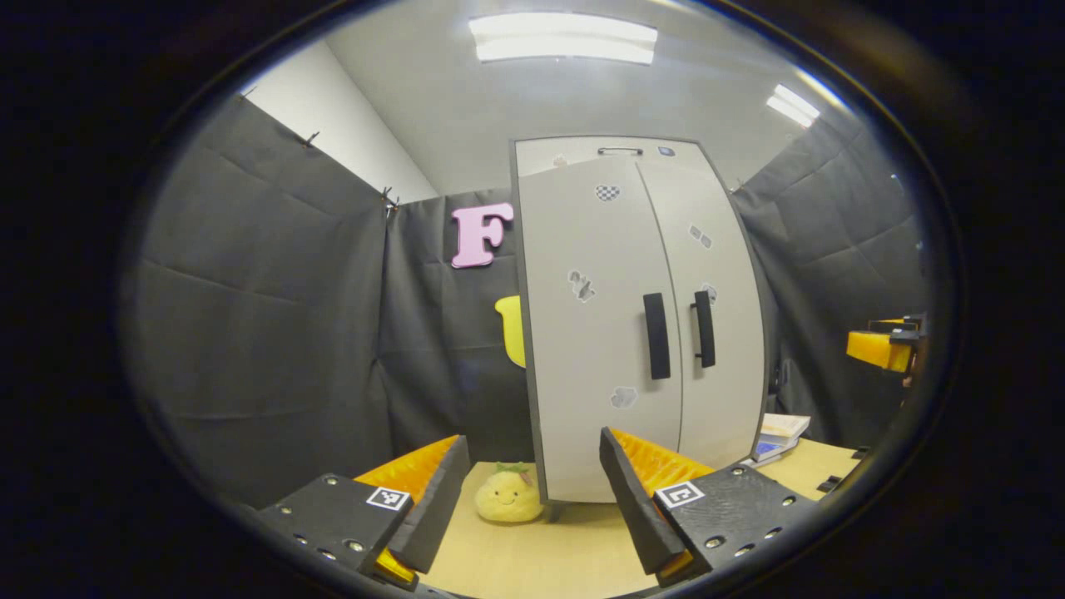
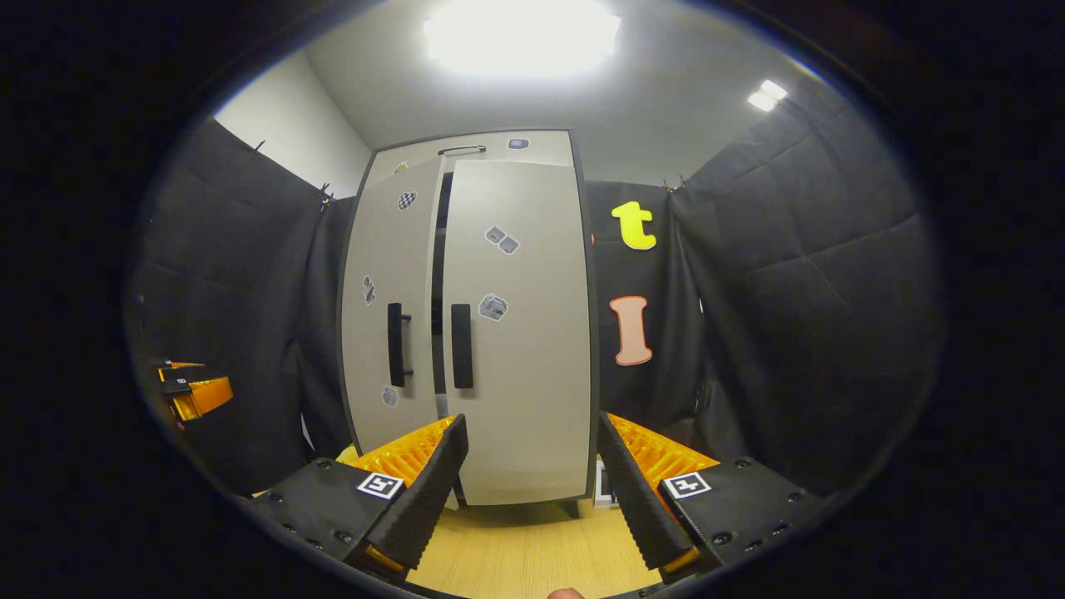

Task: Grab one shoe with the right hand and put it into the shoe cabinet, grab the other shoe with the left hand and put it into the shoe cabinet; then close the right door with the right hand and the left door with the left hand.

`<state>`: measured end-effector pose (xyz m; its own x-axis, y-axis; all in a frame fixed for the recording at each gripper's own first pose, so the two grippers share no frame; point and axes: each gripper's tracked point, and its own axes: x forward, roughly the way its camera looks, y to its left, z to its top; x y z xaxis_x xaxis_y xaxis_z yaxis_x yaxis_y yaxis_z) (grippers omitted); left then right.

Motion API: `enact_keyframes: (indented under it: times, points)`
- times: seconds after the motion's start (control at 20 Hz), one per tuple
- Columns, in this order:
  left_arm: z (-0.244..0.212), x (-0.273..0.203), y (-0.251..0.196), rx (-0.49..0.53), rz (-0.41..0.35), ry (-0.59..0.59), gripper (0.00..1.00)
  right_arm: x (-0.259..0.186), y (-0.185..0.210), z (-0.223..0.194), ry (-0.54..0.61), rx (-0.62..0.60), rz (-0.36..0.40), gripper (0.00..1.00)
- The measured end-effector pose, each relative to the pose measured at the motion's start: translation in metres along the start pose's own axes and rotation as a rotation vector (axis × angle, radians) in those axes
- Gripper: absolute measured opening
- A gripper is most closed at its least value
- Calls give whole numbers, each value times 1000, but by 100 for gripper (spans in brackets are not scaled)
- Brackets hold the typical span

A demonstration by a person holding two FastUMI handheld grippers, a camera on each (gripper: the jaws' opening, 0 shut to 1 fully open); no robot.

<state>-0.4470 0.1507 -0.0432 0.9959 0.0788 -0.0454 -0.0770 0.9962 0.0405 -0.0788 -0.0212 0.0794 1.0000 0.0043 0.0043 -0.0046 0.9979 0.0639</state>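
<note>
Both tongs spread wide, gripping nothing: left tongs (image 1: pixel 532 491) low before the cabinet (image 1: pixel 620 333), right tongs (image 2: pixel 532 487) likewise. Straight ahead of each, tall pale cabinet, smooth flat panels, stiff and likely slick. Left door (image 2: pixel 391 333) and right door (image 2: pixel 520 333) nearly shut, dark slit showing between them in the right gripper view. Best purchase: the two dark vertical bar handles (image 1: pixel 656 335), or a flat push on the panel. Probably light, swinging easily. Soft yellow plush (image 1: pixel 508 493) just beyond left tongs, by the cabinet foot. Shoes unseen, presumably inside.
</note>
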Motion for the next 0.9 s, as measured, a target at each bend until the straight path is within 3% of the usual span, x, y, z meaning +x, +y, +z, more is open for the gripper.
enact_keyframes:
  times: [0.9]
  points:
    - [-2,1,-1,8,-4,3,91,6,3,-2,-16,-4,6,96]
